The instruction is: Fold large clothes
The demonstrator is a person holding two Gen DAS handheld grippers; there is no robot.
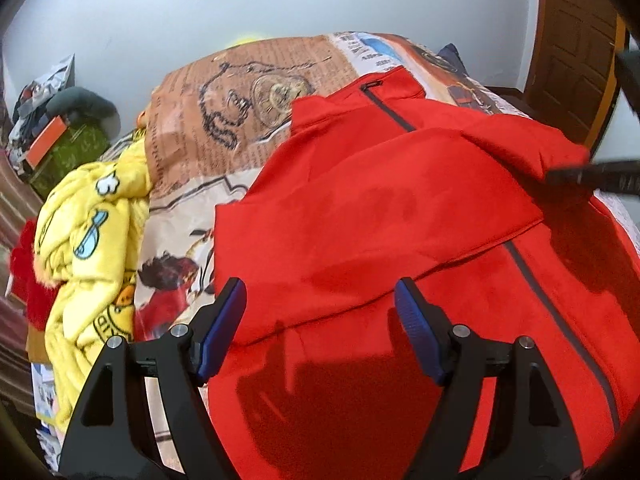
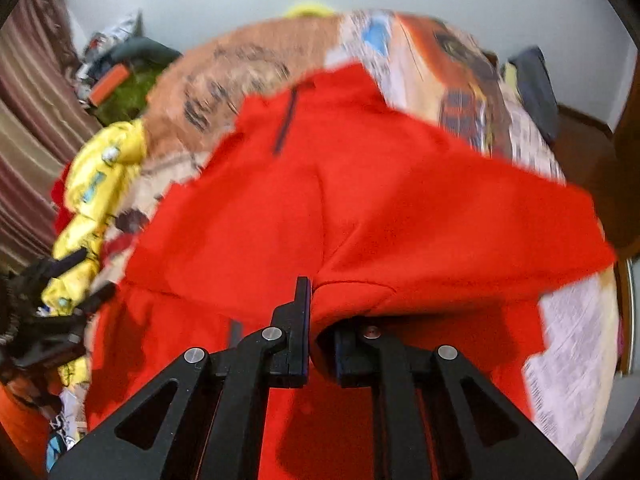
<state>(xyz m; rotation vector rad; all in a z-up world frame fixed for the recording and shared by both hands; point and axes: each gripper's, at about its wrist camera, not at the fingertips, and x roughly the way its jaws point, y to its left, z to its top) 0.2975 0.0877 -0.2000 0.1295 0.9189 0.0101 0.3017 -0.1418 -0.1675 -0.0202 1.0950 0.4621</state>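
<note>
A large red jacket [image 1: 384,208] with a dark zipper lies spread on the bed, one side folded over its middle. My left gripper [image 1: 320,300] is open and empty, its blue-padded fingers [image 1: 226,316] hovering over the jacket's near left edge. My right gripper [image 2: 320,300] is shut on a fold of the red jacket [image 2: 360,208] and holds it lifted above the lower layer. Its tip shows in the left wrist view [image 1: 576,176] at the jacket's right corner. The right wrist view is blurred.
The bed has a printed cover [image 1: 240,92]. A crumpled yellow blanket [image 1: 88,232] lies at the bed's left edge. Clutter with a green box [image 1: 68,148] sits by the far wall. A wooden door [image 1: 572,60] is at the right. A dark garment [image 2: 536,84] lies at the far right corner.
</note>
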